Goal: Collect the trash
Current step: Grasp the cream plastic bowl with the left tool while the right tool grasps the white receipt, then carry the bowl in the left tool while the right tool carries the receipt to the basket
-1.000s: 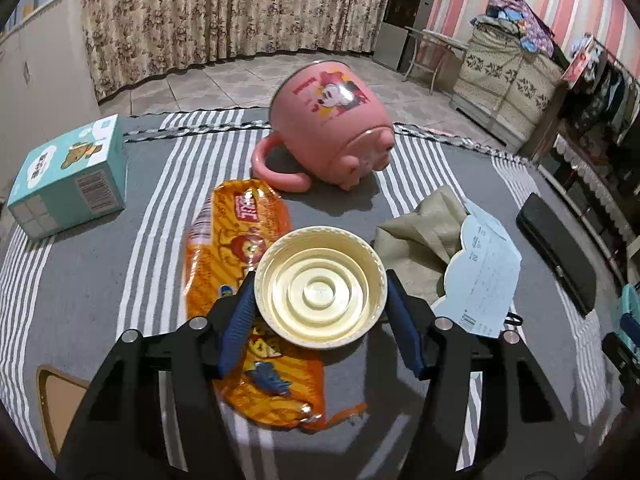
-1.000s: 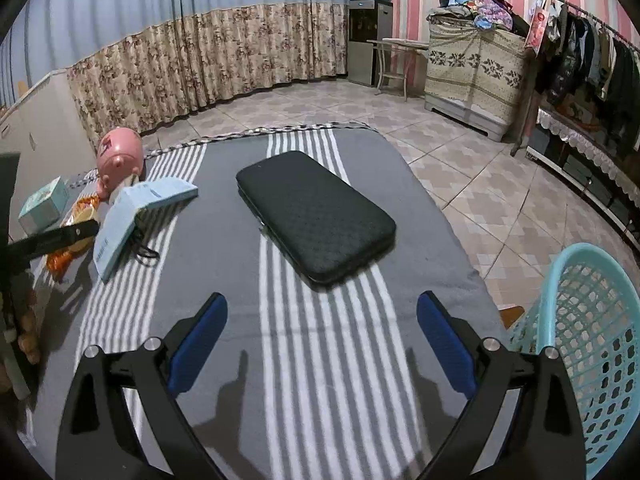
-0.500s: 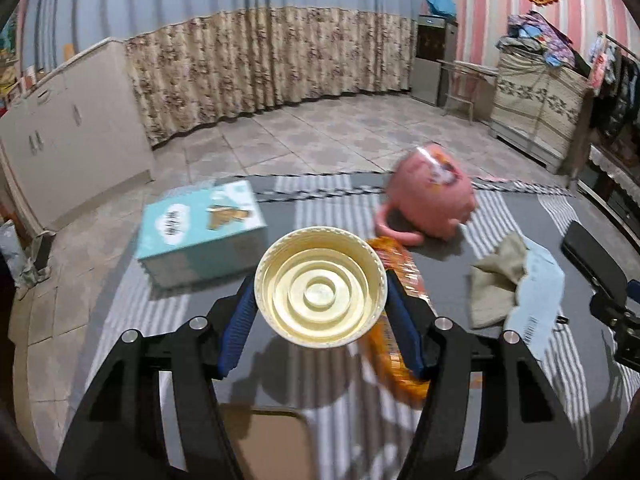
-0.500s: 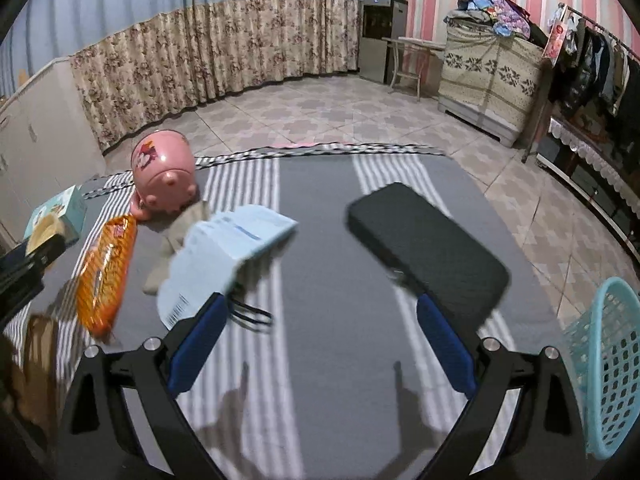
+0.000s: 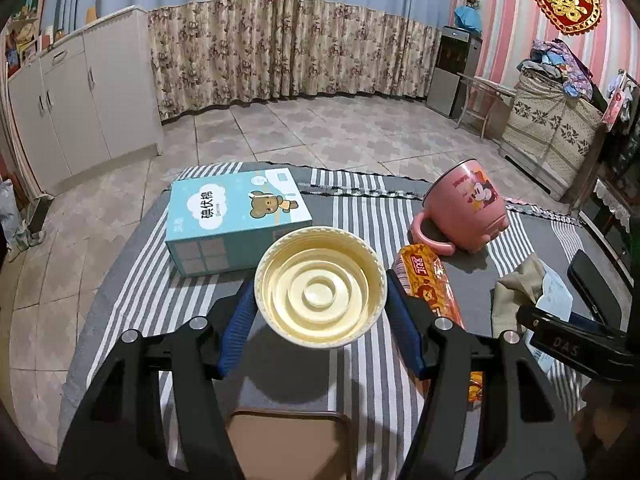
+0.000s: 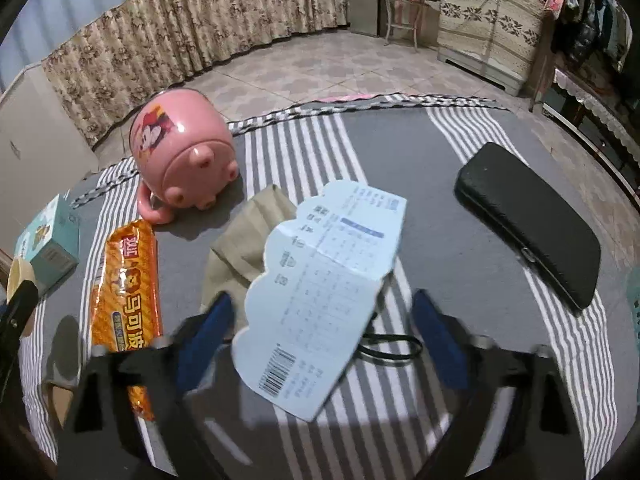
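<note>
Left wrist view: the left gripper (image 5: 321,312) has its blue fingers (image 5: 236,322) clamped on a cream plastic cup (image 5: 320,288), whose ribbed underside faces the camera, held clear above the striped worktop (image 5: 132,280). Behind the cup lies a teal tissue box (image 5: 236,220); to its right an orange snack wrapper (image 5: 430,292) lies flat, and beyond that a pink mug (image 5: 466,210) lies tipped on its side. Further right are a beige cloth (image 5: 516,288) and a pale blue paper tag (image 5: 556,304), with part of the right gripper's black frame over them.

Right wrist view: the right gripper (image 6: 320,332) hangs over the paper tag (image 6: 320,292), its fingers (image 6: 206,332) apart on either side of the tag's lower half, having just been closing; they are motion-blurred and do not press on it. The tag overlaps the beige cloth (image 6: 240,244). The snack wrapper (image 6: 126,284) lies to the left, the pink mug (image 6: 184,156) behind it, and a black case (image 6: 528,224) well to the right.
</note>
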